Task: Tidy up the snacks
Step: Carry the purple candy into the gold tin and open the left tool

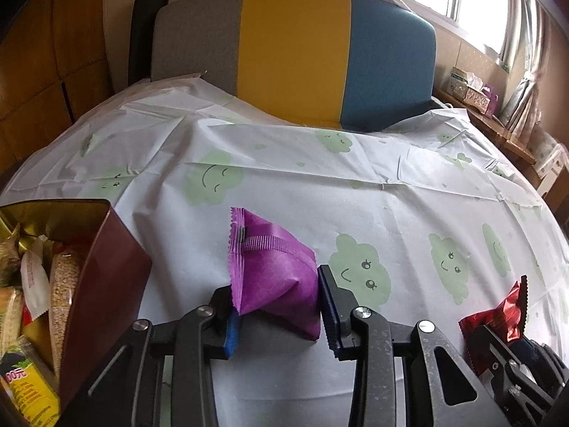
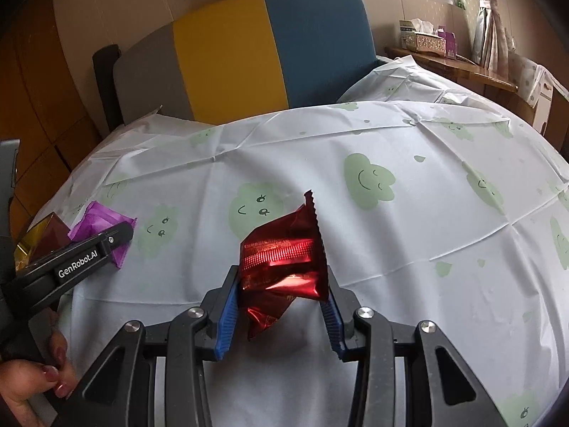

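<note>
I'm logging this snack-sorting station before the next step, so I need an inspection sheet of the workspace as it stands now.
Surface: tablecloth, white with green smiling clouds, creased.
Job's things: purple snack packet; red foil snack packet; dark red tin at the left, holding several packets.
Clutter: nothing seen on the cloth.
Grippers: left tongs shut on the purple packet; right tongs shut on the red one, both clear of the cloth.
Cables: nothing seen.
Surroundings: grey, yellow and blue sofa back; tissue boxes on a wooden ledge; window with curtains.
</note>
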`<state>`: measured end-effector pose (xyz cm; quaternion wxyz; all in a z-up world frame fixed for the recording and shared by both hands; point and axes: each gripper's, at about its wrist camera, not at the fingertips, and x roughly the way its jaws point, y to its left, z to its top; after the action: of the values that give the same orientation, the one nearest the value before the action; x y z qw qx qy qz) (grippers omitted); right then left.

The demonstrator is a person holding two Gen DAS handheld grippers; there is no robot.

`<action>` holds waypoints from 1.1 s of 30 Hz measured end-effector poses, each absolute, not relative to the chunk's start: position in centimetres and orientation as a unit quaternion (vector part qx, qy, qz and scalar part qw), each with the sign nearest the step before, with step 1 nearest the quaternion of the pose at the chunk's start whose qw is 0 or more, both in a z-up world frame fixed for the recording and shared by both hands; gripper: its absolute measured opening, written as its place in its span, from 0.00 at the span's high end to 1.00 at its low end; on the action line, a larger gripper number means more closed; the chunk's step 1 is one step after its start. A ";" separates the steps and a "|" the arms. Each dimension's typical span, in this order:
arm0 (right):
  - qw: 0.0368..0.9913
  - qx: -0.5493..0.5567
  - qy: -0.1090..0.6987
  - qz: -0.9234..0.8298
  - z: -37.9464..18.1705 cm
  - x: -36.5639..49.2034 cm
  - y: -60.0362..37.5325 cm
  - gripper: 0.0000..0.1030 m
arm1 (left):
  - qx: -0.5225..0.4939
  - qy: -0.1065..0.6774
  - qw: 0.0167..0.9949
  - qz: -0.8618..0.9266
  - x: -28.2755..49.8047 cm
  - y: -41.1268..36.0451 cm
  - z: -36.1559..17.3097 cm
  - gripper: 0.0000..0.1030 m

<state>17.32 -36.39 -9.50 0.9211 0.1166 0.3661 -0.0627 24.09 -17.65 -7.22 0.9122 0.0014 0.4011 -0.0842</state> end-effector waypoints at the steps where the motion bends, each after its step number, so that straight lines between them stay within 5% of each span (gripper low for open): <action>1: 0.921 0.117 0.366 -0.062 -9.6 17.3 -36.4 0.58 | 0.002 0.401 0.912 -0.086 23.9 -17.6 -7.1 0.64; 33: 0.922 0.121 0.363 -0.061 -9.7 16.9 -36.5 0.58 | -0.042 0.381 0.916 -0.119 15.7 -10.5 0.3 0.64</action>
<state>16.94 -36.53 -9.69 0.9220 0.1207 0.3629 -0.0608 15.73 -10.52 0.27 0.9159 -0.0425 0.3809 -0.1192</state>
